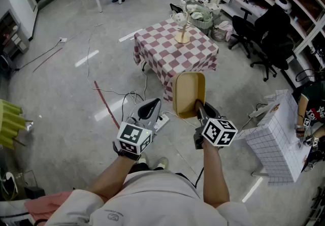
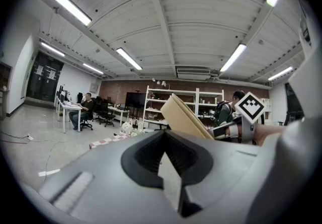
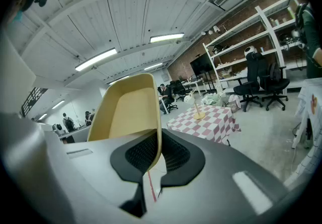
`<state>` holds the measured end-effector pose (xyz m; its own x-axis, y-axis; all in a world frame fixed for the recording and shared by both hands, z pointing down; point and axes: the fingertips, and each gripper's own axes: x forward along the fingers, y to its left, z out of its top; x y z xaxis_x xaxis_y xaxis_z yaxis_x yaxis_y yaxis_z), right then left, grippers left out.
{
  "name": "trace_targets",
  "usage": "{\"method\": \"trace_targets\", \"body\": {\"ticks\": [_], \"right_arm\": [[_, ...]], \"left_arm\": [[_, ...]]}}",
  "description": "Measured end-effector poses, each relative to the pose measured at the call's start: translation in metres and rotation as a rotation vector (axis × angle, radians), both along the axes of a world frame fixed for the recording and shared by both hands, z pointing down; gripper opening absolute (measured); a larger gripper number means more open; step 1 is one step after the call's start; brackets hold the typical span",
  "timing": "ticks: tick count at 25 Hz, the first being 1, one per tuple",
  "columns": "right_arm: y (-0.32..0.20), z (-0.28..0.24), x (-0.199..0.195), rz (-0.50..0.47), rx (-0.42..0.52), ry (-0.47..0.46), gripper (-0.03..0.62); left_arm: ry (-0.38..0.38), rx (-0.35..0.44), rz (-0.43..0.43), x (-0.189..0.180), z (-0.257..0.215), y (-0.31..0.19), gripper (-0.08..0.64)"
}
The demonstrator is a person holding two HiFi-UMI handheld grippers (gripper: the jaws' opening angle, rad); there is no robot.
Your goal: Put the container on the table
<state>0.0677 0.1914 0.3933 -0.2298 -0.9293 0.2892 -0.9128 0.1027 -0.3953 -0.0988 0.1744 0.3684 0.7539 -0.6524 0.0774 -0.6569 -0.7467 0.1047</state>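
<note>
While the right gripper (image 3: 153, 142) pinches the tan container (image 3: 128, 112), left gripper (image 2: 165, 137) sits closed

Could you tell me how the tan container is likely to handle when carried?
Probably light: the right gripper holds the container up by one wall alone. That thin wall may flex, and it could pivot in the pinch.

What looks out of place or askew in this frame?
Only the tan container: the right gripper clamps its rim, so it stands tipped on edge, not level, short of the checkered table. It looks empty; nothing spilled.
</note>
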Motion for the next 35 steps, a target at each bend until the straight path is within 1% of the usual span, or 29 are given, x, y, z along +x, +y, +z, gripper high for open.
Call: {"method": "trace_targets", "body": {"ticks": [15, 20, 25, 30, 35], "right_arm": [[0.002, 0.006, 0.006, -0.004, -0.007, -0.012, 0.025], [0.0, 0.011, 0.015, -0.005, -0.008, -0.039, 0.025], [-0.001, 0.016, 0.031, 0.0, -0.008, -0.047, 0.025], [-0.01, 0.025, 0.044, 0.014, -0.019, -0.063, 0.025], [-0.031, 0.035, 0.054, 0.028, -0.037, -0.068, 0.025]], "left_arm": [[-0.005, 0.001, 0.004, 0.01, 0.002, 0.003, 0.006], [-0.012, -0.003, 0.0, 0.016, 0.005, 0.001, 0.006], [-0.016, -0.009, -0.011, 0.027, 0.007, 0.0, 0.006], [-0.025, -0.025, -0.013, 0.036, 0.012, -0.011, 0.006], [-0.026, -0.039, 0.004, 0.049, 0.02, -0.032, 0.006]]}}
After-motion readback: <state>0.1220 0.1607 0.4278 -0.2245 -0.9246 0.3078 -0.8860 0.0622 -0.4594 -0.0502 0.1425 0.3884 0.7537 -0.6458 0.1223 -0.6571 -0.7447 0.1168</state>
